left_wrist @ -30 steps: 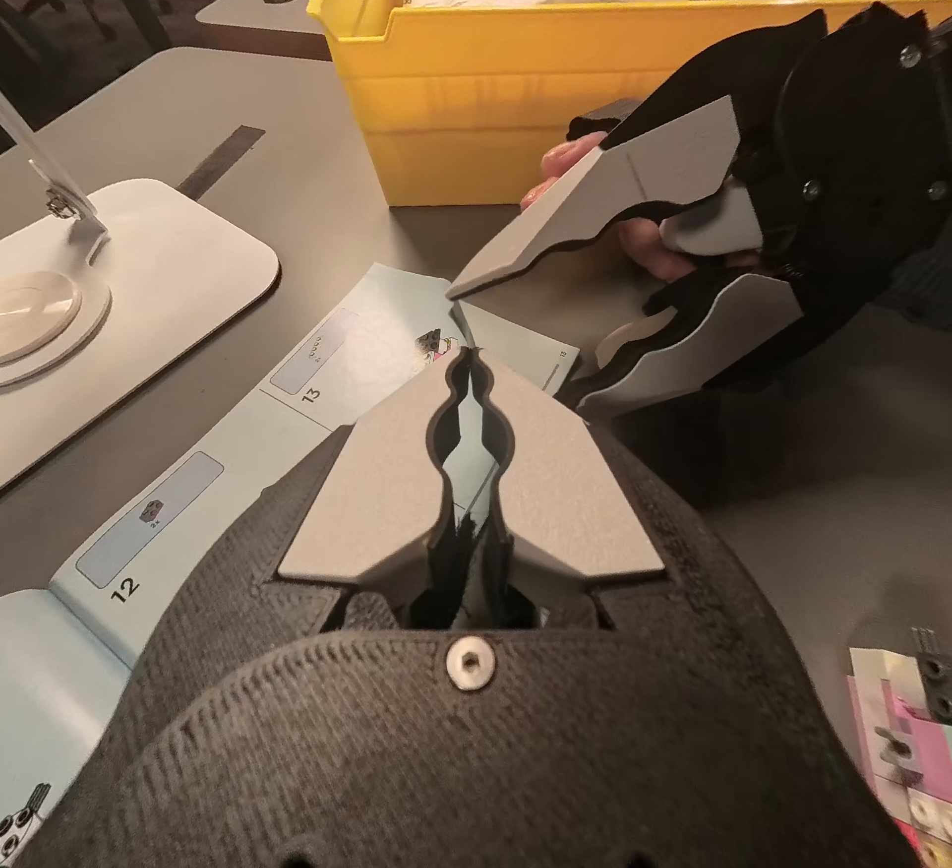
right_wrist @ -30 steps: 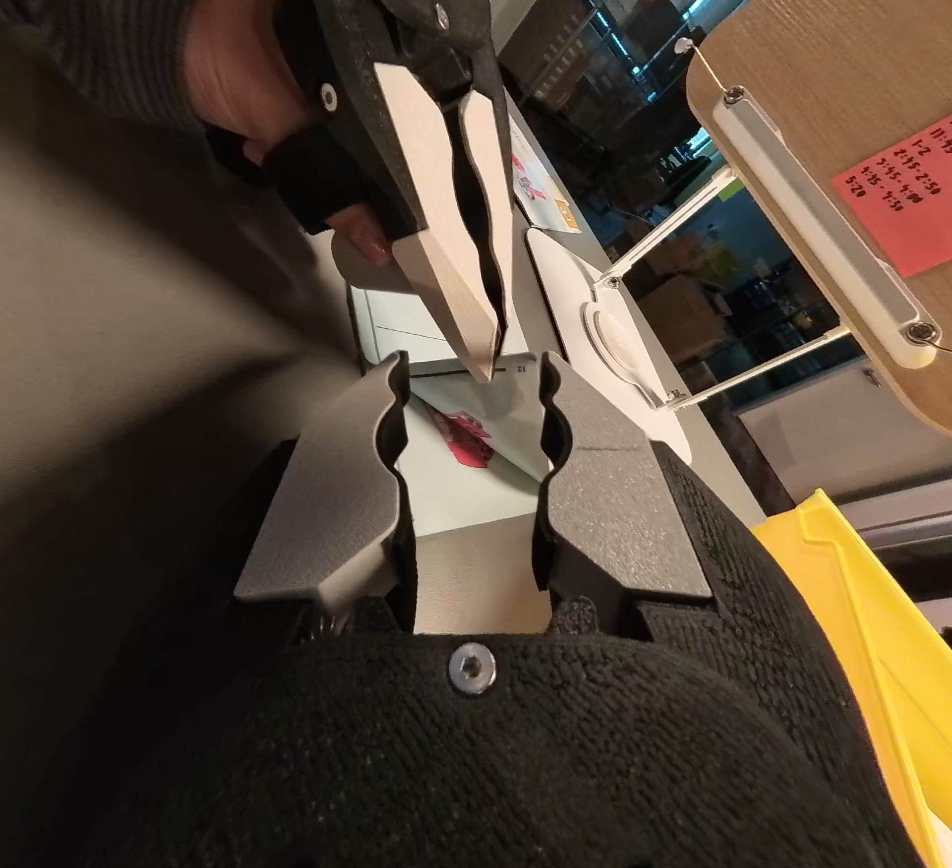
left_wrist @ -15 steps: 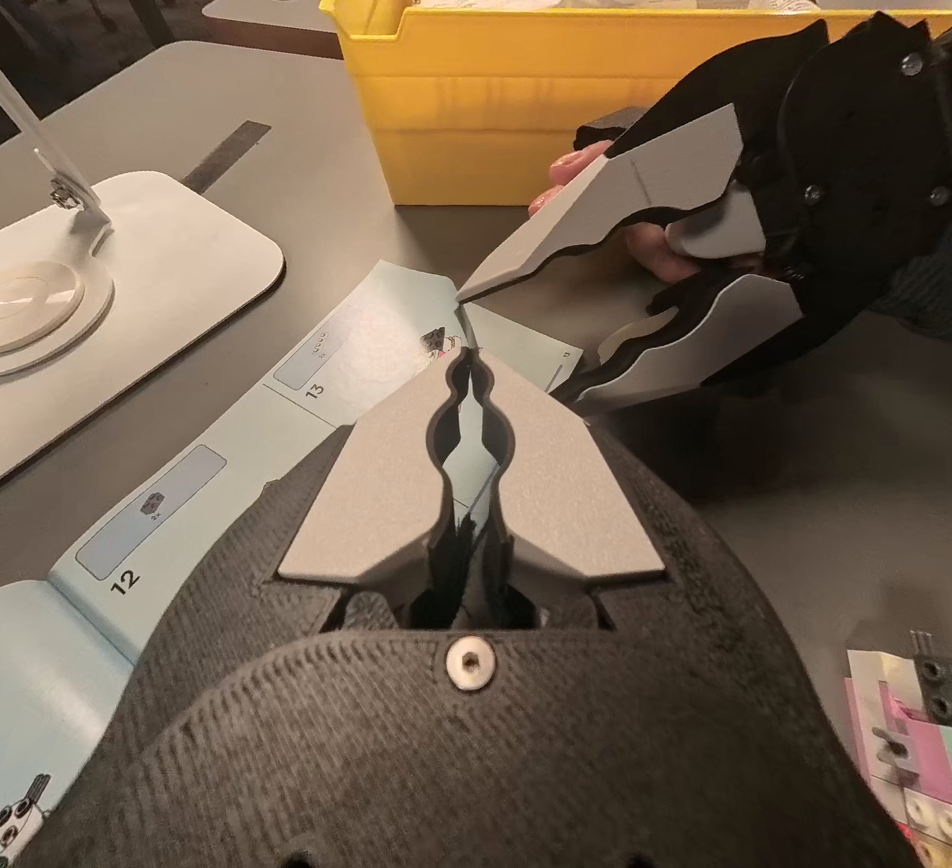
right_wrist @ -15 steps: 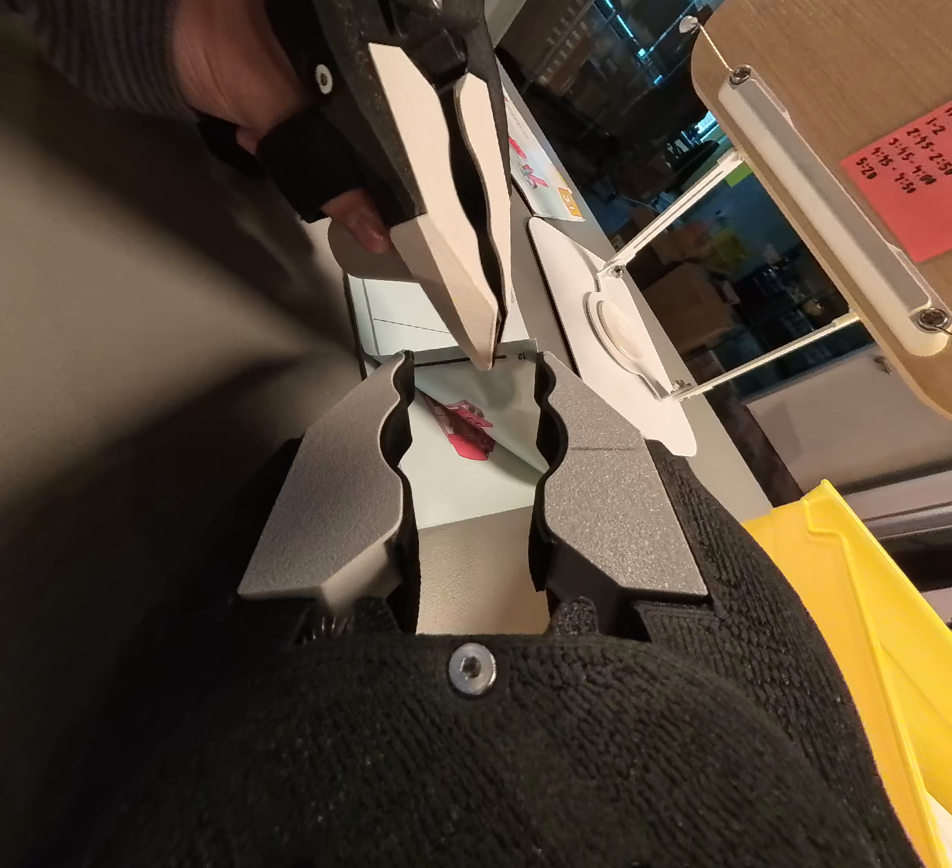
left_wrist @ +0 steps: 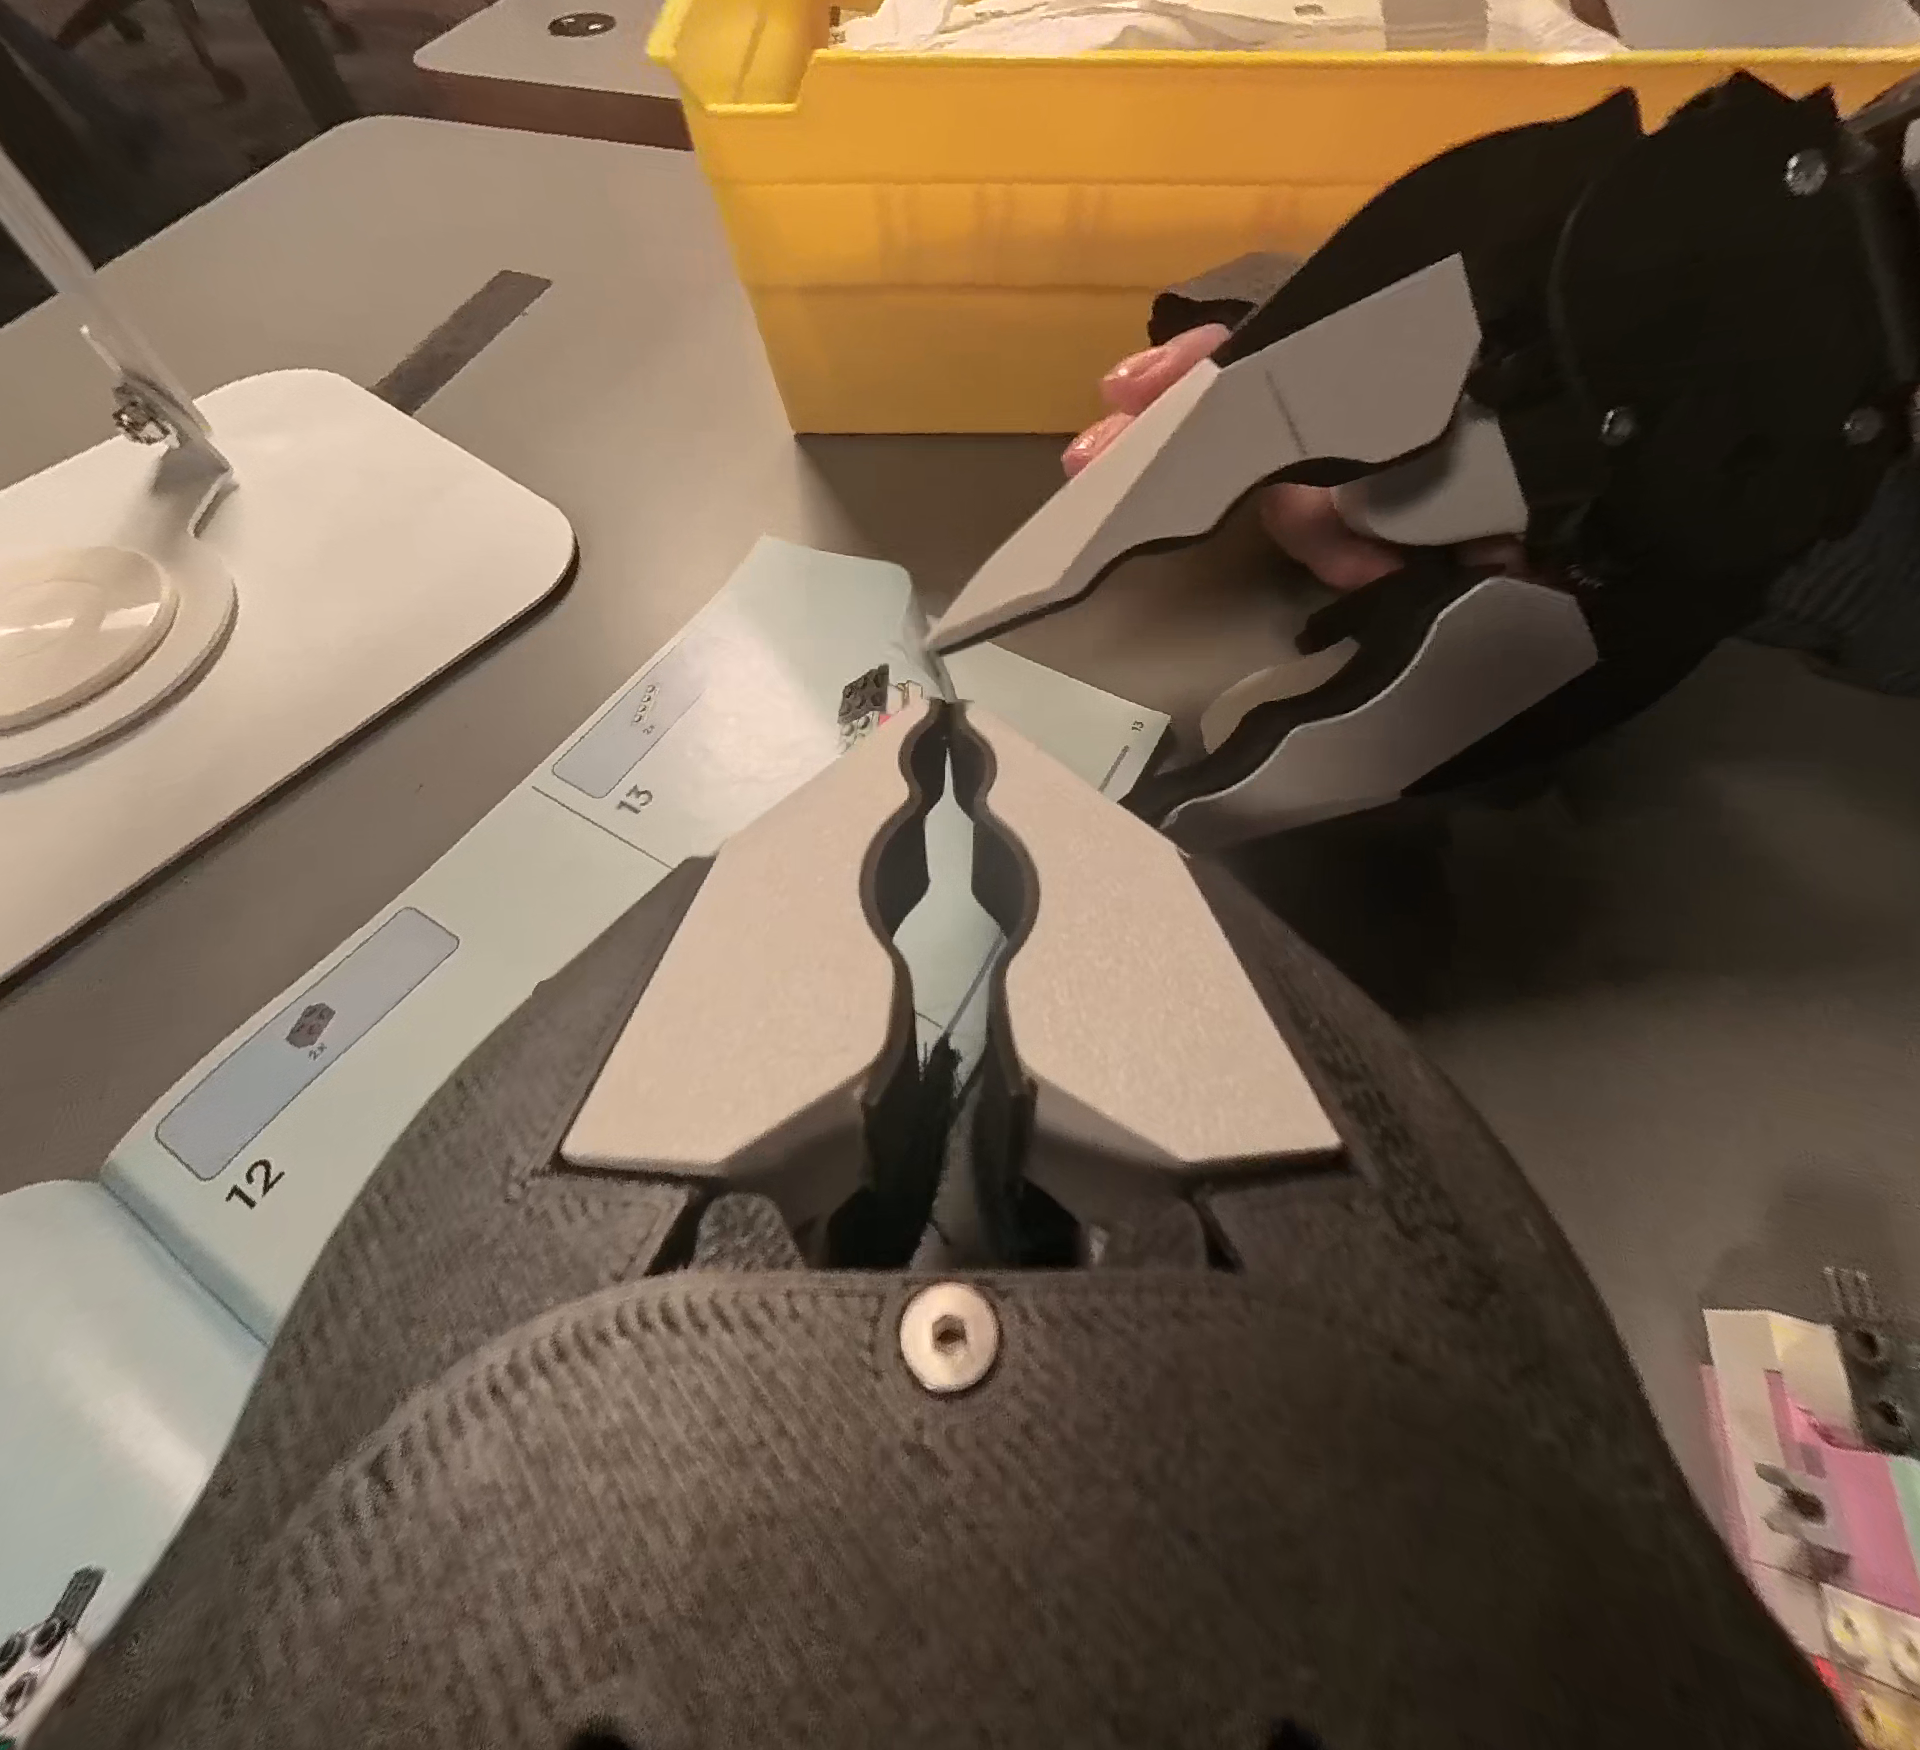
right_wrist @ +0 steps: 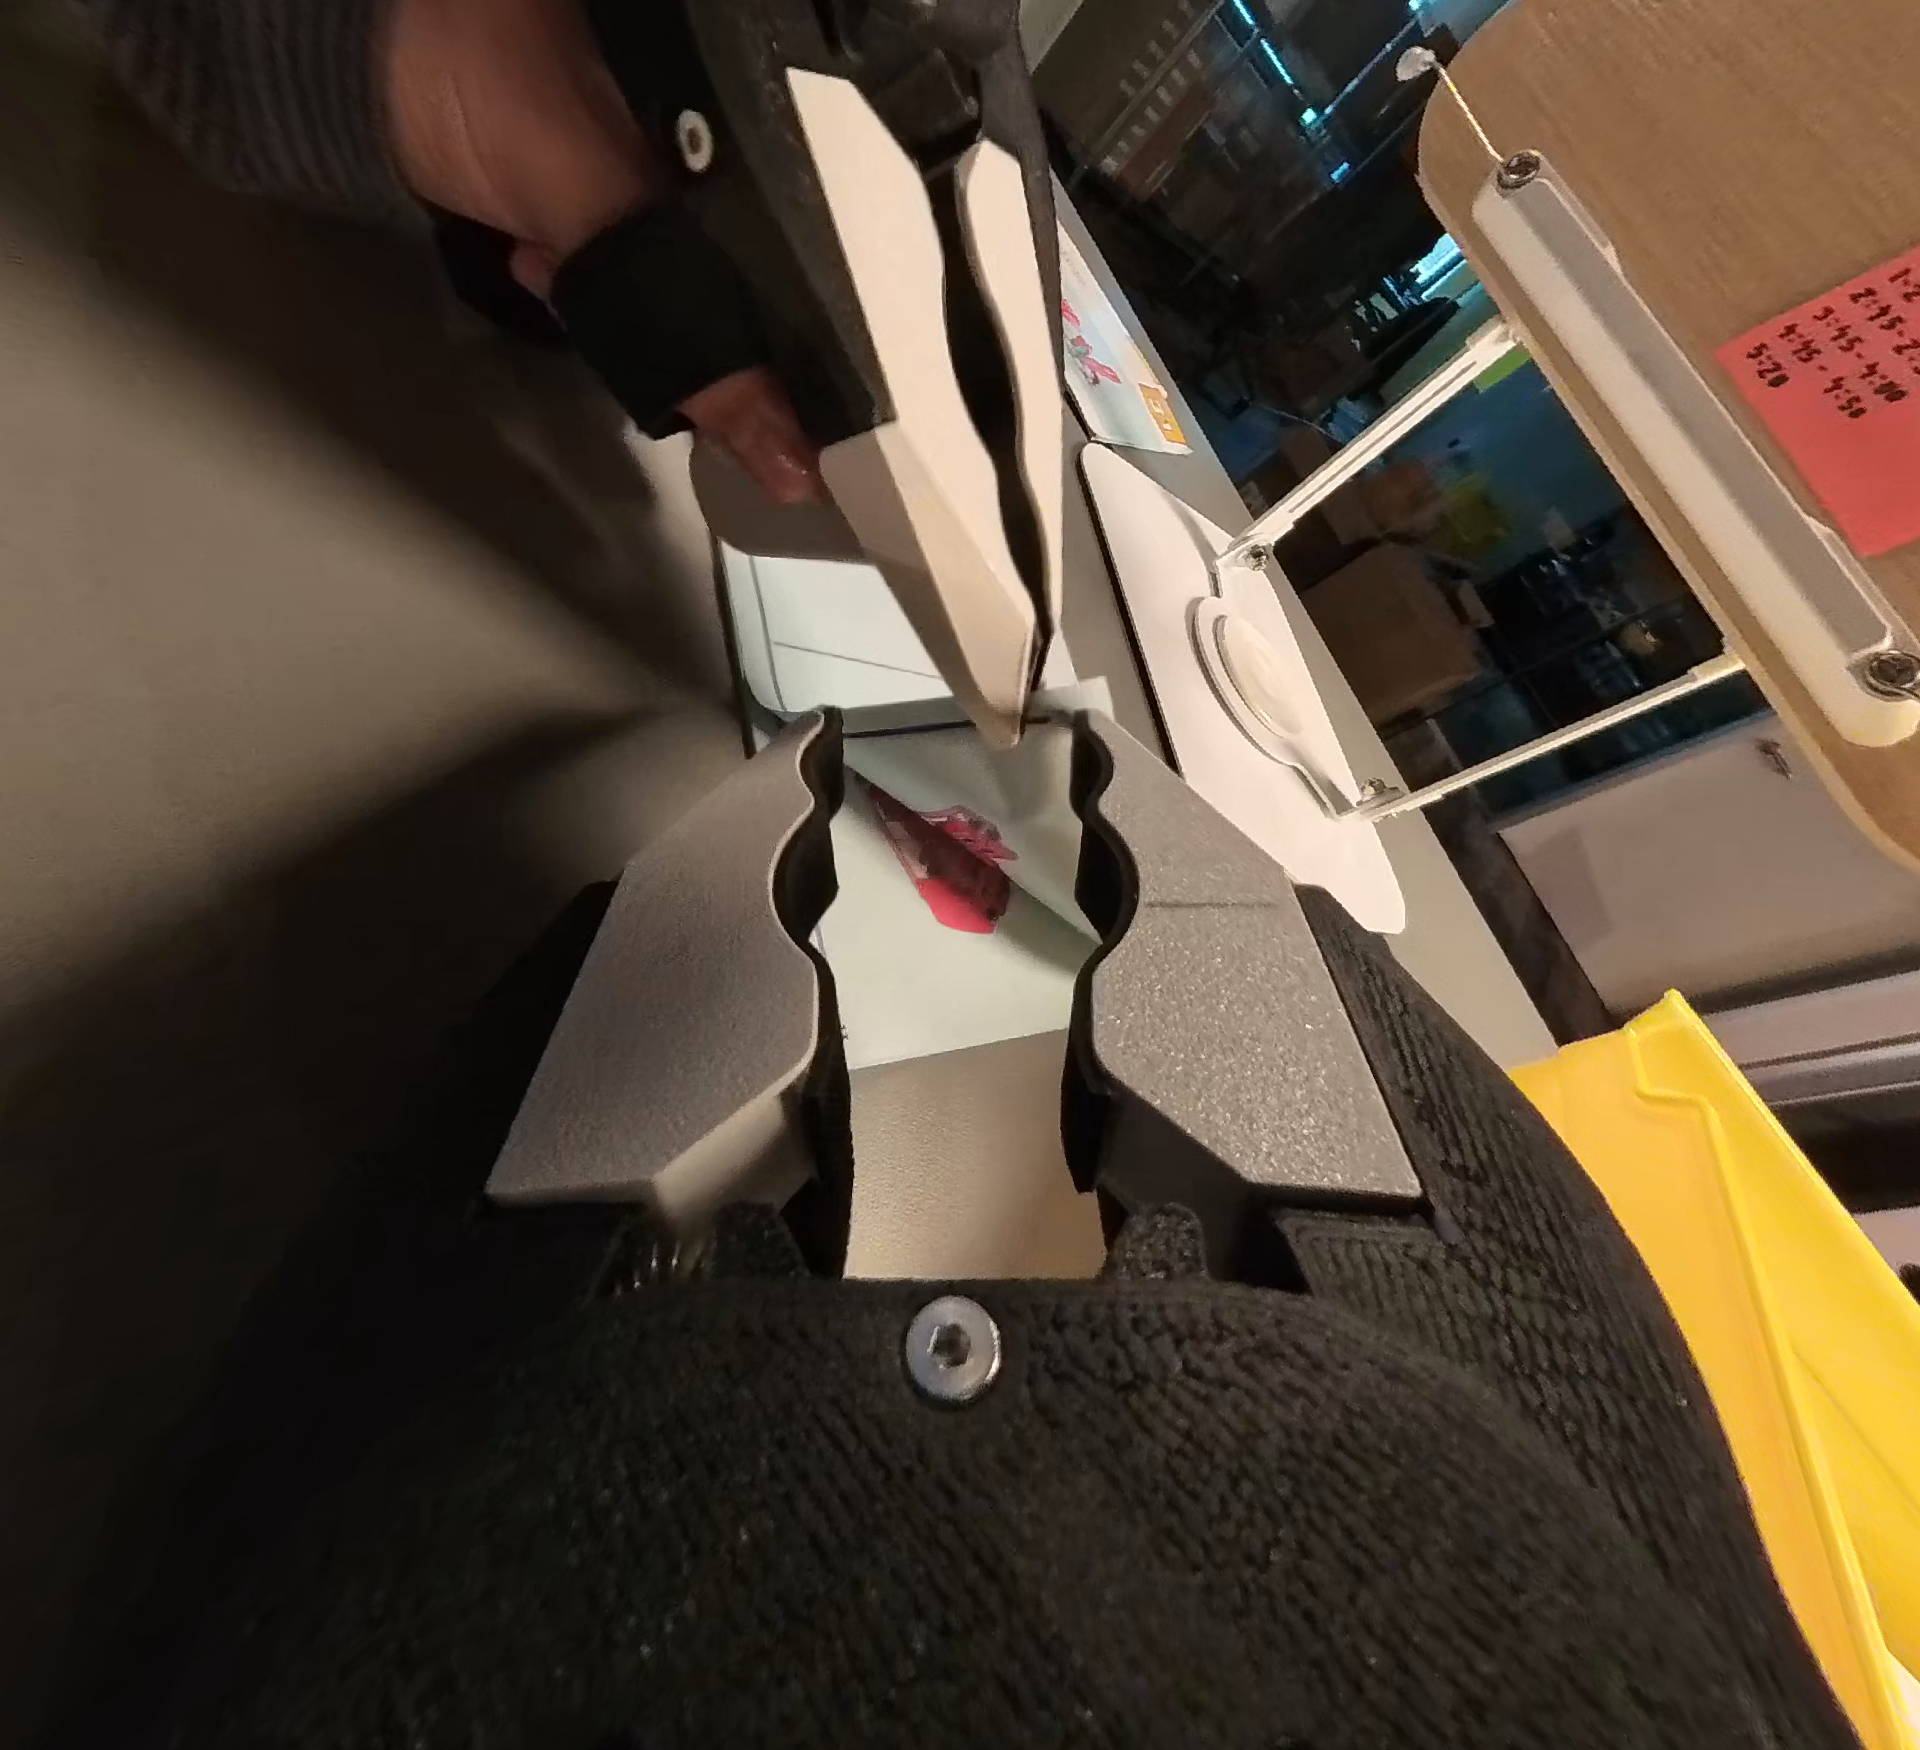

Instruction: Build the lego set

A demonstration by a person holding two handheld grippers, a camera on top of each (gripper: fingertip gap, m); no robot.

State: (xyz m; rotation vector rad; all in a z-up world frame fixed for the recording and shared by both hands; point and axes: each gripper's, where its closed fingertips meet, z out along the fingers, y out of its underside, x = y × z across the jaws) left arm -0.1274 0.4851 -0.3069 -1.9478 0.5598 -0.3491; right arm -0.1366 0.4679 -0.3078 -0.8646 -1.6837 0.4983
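Pale blue paper: a page of the instruction booklet [left_wrist: 727,744] is pinched at its lifted edge by the left gripper [left_wrist: 948,708], jaws together on the sheet. Right gripper [right_wrist: 956,734] has jaws apart, one above and one below the page's free corner, upper tip at the page edge; whether it touches, cannot tell. Booklet lies open on the grey tabletop [left_wrist: 436,246]. Beyond the jaws, a yellow bin [left_wrist: 1039,246] holding white paper. Left of them, a white stand base [left_wrist: 343,537]. Near right, pastel bricks [left_wrist: 1829,1492].

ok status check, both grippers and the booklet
Left gripper shut on a lifted booklet page. Right gripper open, jaws astride that page, not pressing. Yellow bin close behind.
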